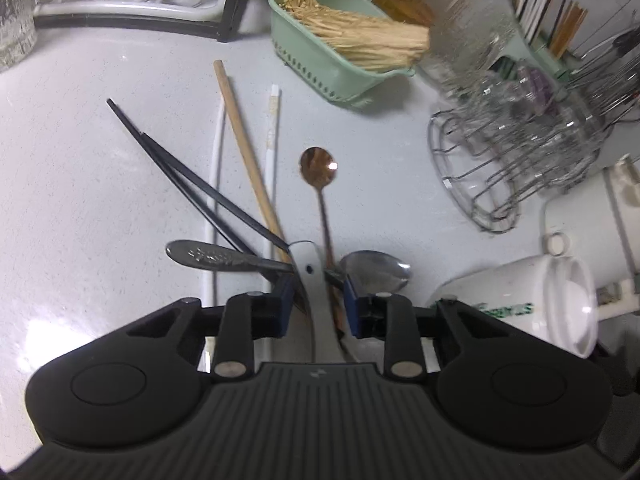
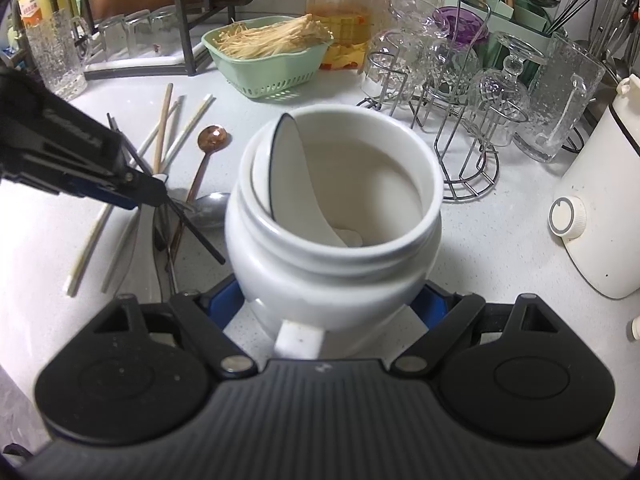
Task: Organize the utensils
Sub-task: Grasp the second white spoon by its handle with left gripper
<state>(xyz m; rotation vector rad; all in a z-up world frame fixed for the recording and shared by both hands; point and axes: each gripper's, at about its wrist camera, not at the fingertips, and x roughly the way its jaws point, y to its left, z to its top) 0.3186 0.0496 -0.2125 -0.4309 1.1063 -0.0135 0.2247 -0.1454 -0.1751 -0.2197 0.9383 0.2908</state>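
A heap of utensils lies on the white counter: black chopsticks, a wooden chopstick, white chopsticks, a copper spoon and a patterned steel spoon. My left gripper points down onto the heap. A pale flat handle with a small hole runs between its blue pads, and a narrow gap shows on the right side. My right gripper is shut on a white ceramic jar. Inside the jar leans a white soup spoon. The left gripper shows left of the jar.
A green basket of enoki mushrooms stands behind the heap. Right of it are a red-lidded jar and a wire rack with glasses. A white appliance sits at the far right, and a utensil holder stands at the back.
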